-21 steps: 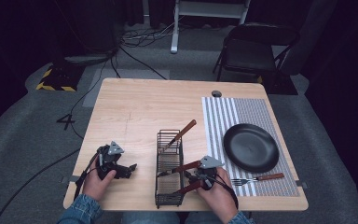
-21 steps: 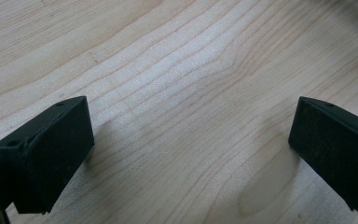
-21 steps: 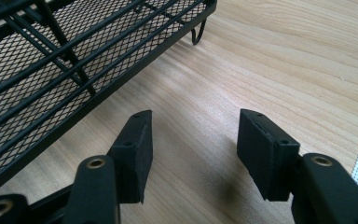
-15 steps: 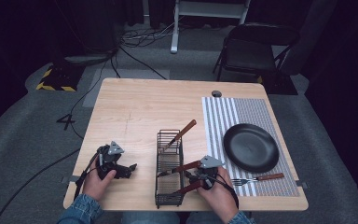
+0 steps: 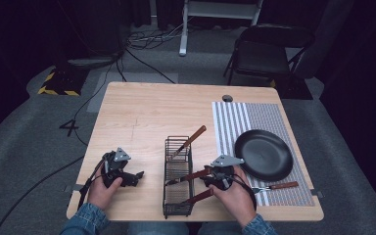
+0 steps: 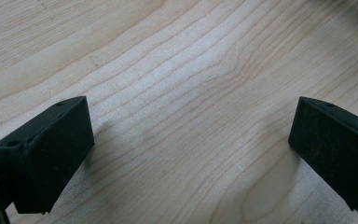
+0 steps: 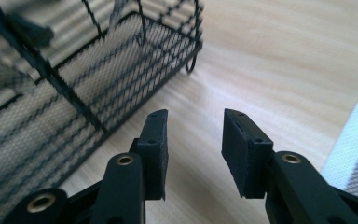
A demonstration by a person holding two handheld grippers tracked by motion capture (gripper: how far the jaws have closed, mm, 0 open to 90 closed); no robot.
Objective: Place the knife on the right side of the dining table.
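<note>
A black wire basket point(image 5: 178, 196) stands at the table's front middle, and its mesh wall point(image 7: 74, 112) fills the left of the right gripper view. Three wooden-handled utensils lean out of it: one at the far end point(image 5: 192, 138), one in the middle point(image 5: 195, 175), one at the near end point(image 5: 199, 196). My right gripper point(image 5: 216, 177) sits just right of the basket; its jaws point(image 7: 193, 123) stand open a little with nothing between them. My left gripper point(image 5: 134, 176) rests left of the basket, wide open point(image 6: 191, 140) over bare wood.
A black plate point(image 5: 263, 154) lies on a striped placemat point(image 5: 235, 122) at the right. A wooden-handled fork point(image 5: 276, 186) lies on the mat in front of the plate. A round cable hole point(image 5: 227, 98) sits near the far edge. A chair stands beyond the table.
</note>
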